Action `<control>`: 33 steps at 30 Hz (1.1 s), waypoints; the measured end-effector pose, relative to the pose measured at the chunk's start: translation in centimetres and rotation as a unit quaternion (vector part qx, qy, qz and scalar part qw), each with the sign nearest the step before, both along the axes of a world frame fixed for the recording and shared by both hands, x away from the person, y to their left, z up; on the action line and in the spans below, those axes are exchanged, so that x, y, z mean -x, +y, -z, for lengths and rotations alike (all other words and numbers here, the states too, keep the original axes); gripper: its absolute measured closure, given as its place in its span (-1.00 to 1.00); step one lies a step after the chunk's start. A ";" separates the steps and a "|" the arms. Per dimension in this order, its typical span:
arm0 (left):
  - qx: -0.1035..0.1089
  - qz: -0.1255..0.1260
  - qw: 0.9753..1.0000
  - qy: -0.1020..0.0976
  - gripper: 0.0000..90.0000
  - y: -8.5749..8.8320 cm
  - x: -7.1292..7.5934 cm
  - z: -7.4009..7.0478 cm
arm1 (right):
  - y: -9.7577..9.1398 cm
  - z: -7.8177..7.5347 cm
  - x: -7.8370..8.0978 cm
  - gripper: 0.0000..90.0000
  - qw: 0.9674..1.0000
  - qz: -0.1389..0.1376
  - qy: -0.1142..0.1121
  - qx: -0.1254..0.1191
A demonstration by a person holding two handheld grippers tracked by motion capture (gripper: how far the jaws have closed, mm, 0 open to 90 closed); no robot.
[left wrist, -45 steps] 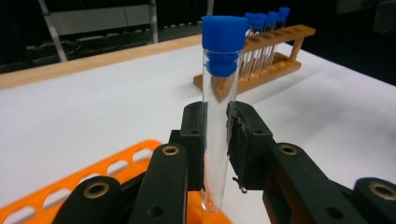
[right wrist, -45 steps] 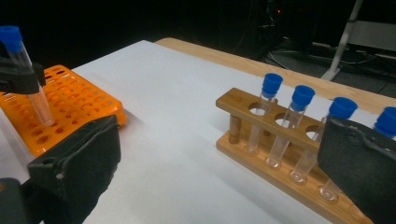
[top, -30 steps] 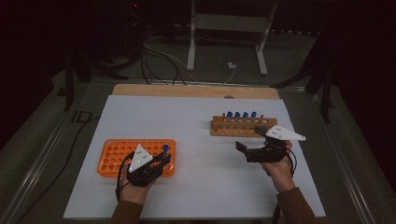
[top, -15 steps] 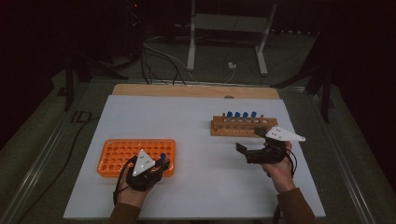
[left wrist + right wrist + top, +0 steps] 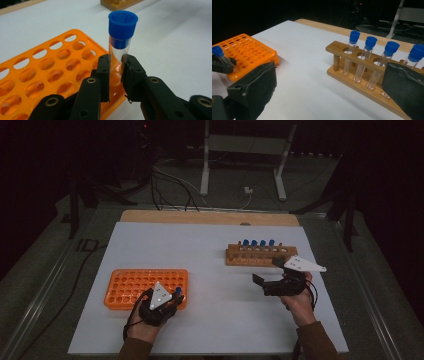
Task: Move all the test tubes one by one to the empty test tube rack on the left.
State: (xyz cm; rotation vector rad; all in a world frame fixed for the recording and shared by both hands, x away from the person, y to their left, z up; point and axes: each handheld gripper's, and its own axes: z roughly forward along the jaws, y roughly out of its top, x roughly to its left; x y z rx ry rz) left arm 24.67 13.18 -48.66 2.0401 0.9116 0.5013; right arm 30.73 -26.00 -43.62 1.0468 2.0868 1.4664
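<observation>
- The desk [image 5: 210,245] fills the middle of the high view, its white top bordered by a wooden strip along the far edge.
- An orange rack [image 5: 135,285] with many round holes lies in the lower left of the high view; in the left gripper view it spreads across the left half [image 5: 50,72], and in the right gripper view it sits at the left edge [image 5: 247,53].
- A wooden rack [image 5: 262,256] stands right of centre in the high view, well apart from the orange one. In the right gripper view [image 5: 362,75] it carries four blue-capped tubes [image 5: 368,60] standing upright in its holes, with at least one hole open at its near end.
- The right tongs [image 5: 272,274] are held by the right hand [image 5: 297,295] just below the wooden rack in the high view. Their jaws stand wide apart with nothing between them, one at each lower corner of the right gripper view.
- The left tongs [image 5: 115,75] are held by the left hand [image 5: 142,325] at the orange rack's lower right corner in the high view. They are closed on a single tube.
- That clear tube [image 5: 119,52] with its blue cap stands near upright between the jaws at the orange rack's edge, in the centre of the left gripper view; whether its foot sits in a hole I cannot tell. It also shows at the far left of the right gripper view [image 5: 219,55].
</observation>
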 end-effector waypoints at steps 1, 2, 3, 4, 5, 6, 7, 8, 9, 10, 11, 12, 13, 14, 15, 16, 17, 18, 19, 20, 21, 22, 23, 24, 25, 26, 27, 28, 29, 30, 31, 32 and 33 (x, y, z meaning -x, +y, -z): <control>0.000 0.001 1.000 0.000 0.71 0.0 0.0 0.0 | 0.0 0.0 0.0 -0.99 1.000 0.000 0.000 0.000; -0.002 0.001 1.000 0.001 0.71 0.0 -0.1 0.1 | 0.0 0.0 0.0 -0.99 1.000 0.000 0.000 0.000; -0.003 0.001 1.000 0.001 0.71 0.0 -0.1 0.1 | 0.0 0.0 0.0 -0.99 1.000 0.000 0.000 0.000; -0.003 0.001 1.000 0.002 0.71 0.0 -0.1 0.1 | 0.0 0.0 0.0 -0.99 1.000 -0.001 0.000 0.000; -0.004 0.000 1.000 0.003 0.71 -0.1 -0.1 0.1 | 0.0 0.0 0.0 -0.99 1.000 -0.001 0.000 0.000; -0.004 -0.001 1.000 0.003 0.71 -0.1 -0.1 0.1 | 0.0 0.0 0.0 -0.99 1.000 -0.001 0.000 0.000; -0.003 -0.001 1.000 0.003 0.71 -0.1 -0.1 0.2 | 0.0 0.1 0.0 -0.99 1.000 -0.001 0.000 0.001; -0.004 -0.001 1.000 0.003 0.71 -0.2 -0.1 0.1 | 0.0 0.1 0.0 -0.99 1.000 -0.001 0.001 0.001; -0.004 -0.001 1.000 0.002 0.70 -0.2 -0.1 0.2 | 0.1 0.1 0.0 -0.99 1.000 -0.001 0.001 0.001; -0.004 -0.001 1.000 0.003 0.71 -0.2 -0.1 0.2 | 0.1 0.1 0.0 -0.99 1.000 -0.001 0.001 0.001; -0.005 -0.001 1.000 0.002 0.71 -0.2 -0.1 0.2 | 0.1 0.1 0.0 -0.99 1.000 -0.001 0.000 0.001; -0.005 -0.002 1.000 0.002 0.70 -0.2 0.0 0.2 | 0.1 0.1 0.0 -0.99 1.000 -0.001 0.001 0.002; -0.004 -0.003 1.000 0.002 0.70 -0.2 0.0 0.2 | 0.1 0.1 0.0 -0.99 1.000 -0.001 0.001 0.002; -0.004 -0.004 1.000 0.002 0.70 -0.2 -0.1 0.2 | 0.1 0.1 -0.1 -0.99 1.000 -0.001 0.001 0.002; -0.003 -0.004 1.000 0.001 0.69 -0.1 -0.1 0.2 | 0.1 0.1 0.0 -0.99 1.000 -0.001 0.001 0.002; -0.002 -0.005 1.000 0.003 0.65 -0.1 -0.1 0.2 | 0.1 0.1 0.0 -0.99 1.000 -0.001 0.001 0.002; 0.004 -0.003 1.000 0.004 0.58 0.0 -0.1 0.2 | 0.1 0.1 0.0 -0.99 1.000 -0.001 0.000 0.002; 0.007 -0.003 1.000 0.005 0.53 0.1 -0.1 0.3 | 0.1 0.1 0.0 -0.99 1.000 -0.001 0.000 0.002; 0.010 -0.002 1.000 0.007 0.43 0.1 -0.2 0.3 | 0.1 0.0 0.0 -0.99 1.000 0.001 0.000 0.000; 0.012 -0.001 1.000 0.008 0.43 0.2 -0.2 0.3 | 0.1 0.0 0.0 -0.99 1.000 0.001 0.000 0.000; 0.018 -0.002 1.000 0.008 0.38 0.2 -0.2 0.2 | 0.1 0.0 0.0 -0.99 1.000 0.001 0.000 0.000; 0.026 -0.001 1.000 0.005 0.31 0.4 -0.2 0.0 | 0.1 0.0 0.0 -0.99 1.000 0.001 -0.001 0.001; 0.036 -0.002 0.999 0.001 0.25 0.5 -0.1 -0.1 | 0.1 0.0 0.0 -0.99 1.000 0.001 -0.001 0.001; 0.045 -0.002 0.999 -0.001 0.20 0.7 -0.1 -0.3 | 0.1 0.0 -0.1 -0.99 1.000 0.002 -0.001 0.001; 0.054 -0.003 0.999 -0.006 0.14 0.9 -0.1 -0.5 | 0.0 0.0 -0.1 -0.99 1.000 0.003 -0.001 0.002; 0.062 -0.005 0.998 -0.008 0.06 1.2 -0.1 -0.6 | 0.0 0.0 -0.1 -0.99 1.000 0.004 -0.002 0.003; 0.071 -0.007 0.997 -0.008 0.00 1.4 -0.1 -0.7 | 0.0 -0.1 -0.1 -0.99 1.000 0.005 -0.003 0.005; 0.080 -0.010 0.997 -0.010 -0.07 1.7 -0.1 -0.8 | 0.0 -0.1 -0.2 -0.99 1.000 0.006 -0.004 0.006; 0.087 -0.014 0.996 -0.013 -0.13 2.0 -0.2 -0.8 | 0.0 -0.2 -0.2 -0.99 1.000 0.007 -0.005 0.006; 0.094 -0.019 0.995 -0.015 -0.18 2.2 -0.2 -0.9 | 0.0 -0.4 -0.2 -0.99 1.000 0.009 -0.006 0.006; 0.103 -0.024 0.994 -0.018 -0.23 2.5 -0.2 -1.0 | -0.1 -0.5 -0.3 -0.99 1.000 0.011 -0.007 0.005; 0.111 -0.029 0.993 -0.022 -0.29 2.7 -0.2 -1.1 | -0.1 -0.6 -0.4 -0.99 1.000 0.012 -0.008 0.006; 0.117 -0.034 0.992 -0.026 -0.34 3.0 -0.2 -1.2 | -0.2 -0.8 -0.5 -0.99 1.000 0.015 -0.008 0.007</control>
